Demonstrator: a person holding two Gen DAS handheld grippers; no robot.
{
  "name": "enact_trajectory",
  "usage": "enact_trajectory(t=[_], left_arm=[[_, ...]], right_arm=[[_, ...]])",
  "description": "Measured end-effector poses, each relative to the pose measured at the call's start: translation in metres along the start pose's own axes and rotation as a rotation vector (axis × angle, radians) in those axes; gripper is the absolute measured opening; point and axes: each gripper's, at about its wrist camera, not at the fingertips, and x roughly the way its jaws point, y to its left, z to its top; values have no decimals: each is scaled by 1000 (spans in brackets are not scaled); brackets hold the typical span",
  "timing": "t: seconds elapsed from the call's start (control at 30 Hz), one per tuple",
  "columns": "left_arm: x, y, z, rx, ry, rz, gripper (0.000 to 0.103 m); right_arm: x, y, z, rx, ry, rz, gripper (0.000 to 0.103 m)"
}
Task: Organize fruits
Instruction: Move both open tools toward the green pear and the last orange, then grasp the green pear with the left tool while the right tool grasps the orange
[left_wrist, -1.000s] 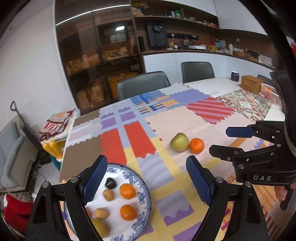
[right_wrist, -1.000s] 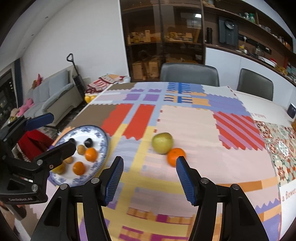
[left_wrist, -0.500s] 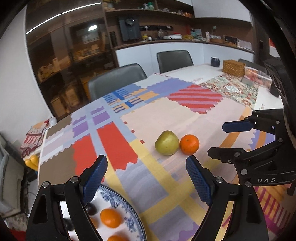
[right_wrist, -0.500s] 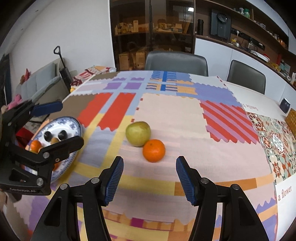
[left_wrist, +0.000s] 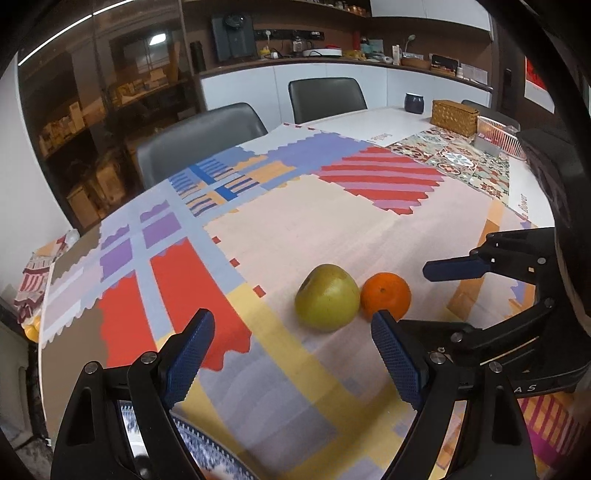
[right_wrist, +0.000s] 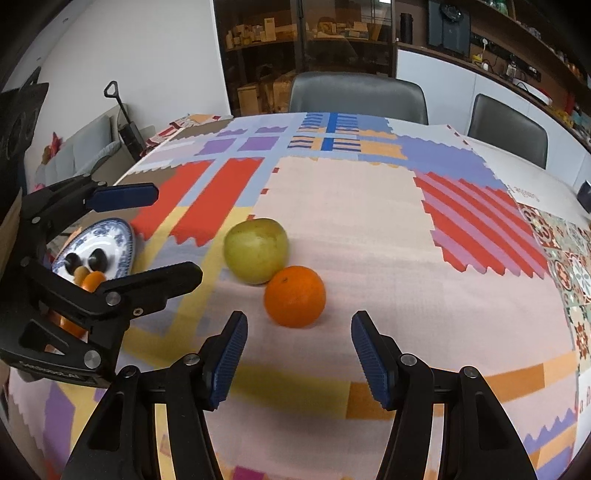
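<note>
A green-yellow pear (left_wrist: 327, 302) (right_wrist: 256, 249) and an orange (left_wrist: 385, 296) (right_wrist: 294, 296) lie touching on the patchwork tablecloth. My right gripper (right_wrist: 295, 350) is open and empty, just short of the orange, which sits ahead between its fingers. My left gripper (left_wrist: 291, 354) is open and empty, a little short of the pear. A blue-and-white plate (right_wrist: 110, 243) with several small fruits lies at the left, partly hidden behind the left gripper; its rim (left_wrist: 207, 443) shows under the left gripper.
Two grey chairs (right_wrist: 356, 92) stand at the table's far edge. A wicker box (left_wrist: 454, 116), a pink basket (left_wrist: 496, 136) and a dark cup (left_wrist: 414, 102) stand at the far right end. A sofa (right_wrist: 85, 155) lies off the left edge.
Both grippers have moved forward toward the pear and orange, which now look larger. The plate has slid out under the left gripper's view. Both grippers stay open.
</note>
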Motion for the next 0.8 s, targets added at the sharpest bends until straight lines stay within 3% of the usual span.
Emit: enact_trajectory(t=[0.43,0.57,0.8], left_arm=[[20,5,9,25,41,-45,85],[25,2,12,17,55,-74,85],[47,-10,16,-4,99,-65,83]], right_arm=[[26,-9,10,5,9,41,57],[32,-10,11,0,25,83,43],[25,-28,8,44,10,26,43]])
